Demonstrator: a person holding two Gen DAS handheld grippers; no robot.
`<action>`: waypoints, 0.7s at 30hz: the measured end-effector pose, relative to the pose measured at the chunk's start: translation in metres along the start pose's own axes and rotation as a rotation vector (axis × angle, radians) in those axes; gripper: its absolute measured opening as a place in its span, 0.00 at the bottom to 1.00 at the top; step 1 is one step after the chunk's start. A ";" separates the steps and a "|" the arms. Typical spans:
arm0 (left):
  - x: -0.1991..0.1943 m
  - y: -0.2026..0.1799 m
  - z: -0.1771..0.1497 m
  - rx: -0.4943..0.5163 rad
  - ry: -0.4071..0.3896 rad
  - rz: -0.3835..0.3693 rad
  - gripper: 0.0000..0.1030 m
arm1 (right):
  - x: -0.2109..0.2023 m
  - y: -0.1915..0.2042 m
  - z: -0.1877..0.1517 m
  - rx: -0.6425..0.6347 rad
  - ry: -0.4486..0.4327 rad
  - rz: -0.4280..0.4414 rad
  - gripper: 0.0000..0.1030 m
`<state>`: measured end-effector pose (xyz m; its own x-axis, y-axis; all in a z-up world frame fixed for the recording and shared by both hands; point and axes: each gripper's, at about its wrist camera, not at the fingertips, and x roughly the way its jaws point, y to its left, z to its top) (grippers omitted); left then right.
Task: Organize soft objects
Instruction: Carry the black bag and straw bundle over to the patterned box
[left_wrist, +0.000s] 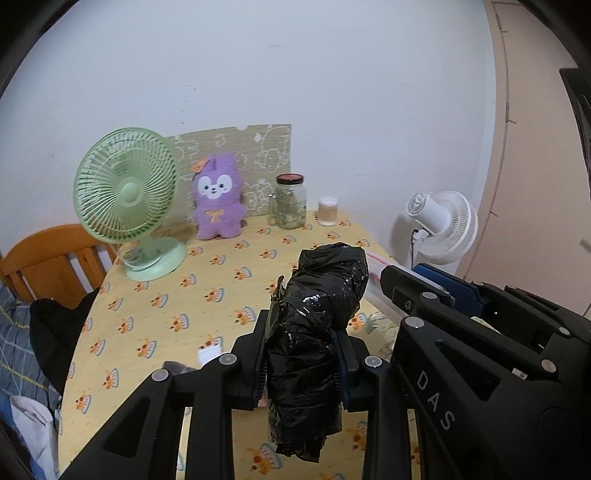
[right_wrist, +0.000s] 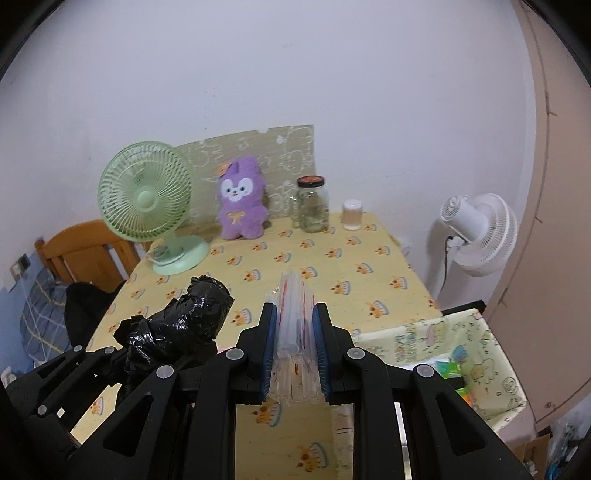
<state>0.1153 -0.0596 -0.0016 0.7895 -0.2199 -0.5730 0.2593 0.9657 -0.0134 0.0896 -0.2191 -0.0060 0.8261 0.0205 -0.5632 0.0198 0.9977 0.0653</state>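
Where it nears the black bag roll (left_wrist: 314, 332), "DAS" on the right hand-held gripper (left_wrist: 424, 288).

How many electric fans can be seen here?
2. The green plastic desk fan stands on the yellow table's far left; the white fan stands right, beyond the table's edge. Others may be hidden.

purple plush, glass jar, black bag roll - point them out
purple plush (left_wrist: 218, 199): left wrist view, on its belly.
glass jar (left_wrist: 291, 205): left wrist view, on its clear body.
black bag roll (right_wrist: 192, 314): right wrist view, on its crinkled middle.
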 end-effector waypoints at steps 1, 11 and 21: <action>0.001 -0.005 0.001 0.004 0.001 -0.007 0.30 | -0.001 -0.004 0.000 0.006 -0.001 -0.005 0.22; 0.012 -0.044 0.005 0.050 0.015 -0.060 0.31 | -0.006 -0.046 -0.003 0.056 -0.001 -0.069 0.22; 0.021 -0.076 0.005 0.073 0.029 -0.103 0.31 | -0.008 -0.081 -0.008 0.091 0.003 -0.109 0.22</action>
<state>0.1149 -0.1386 -0.0082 0.7402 -0.3124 -0.5954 0.3791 0.9252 -0.0141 0.0767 -0.2997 -0.0131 0.8147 -0.0876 -0.5733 0.1604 0.9840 0.0777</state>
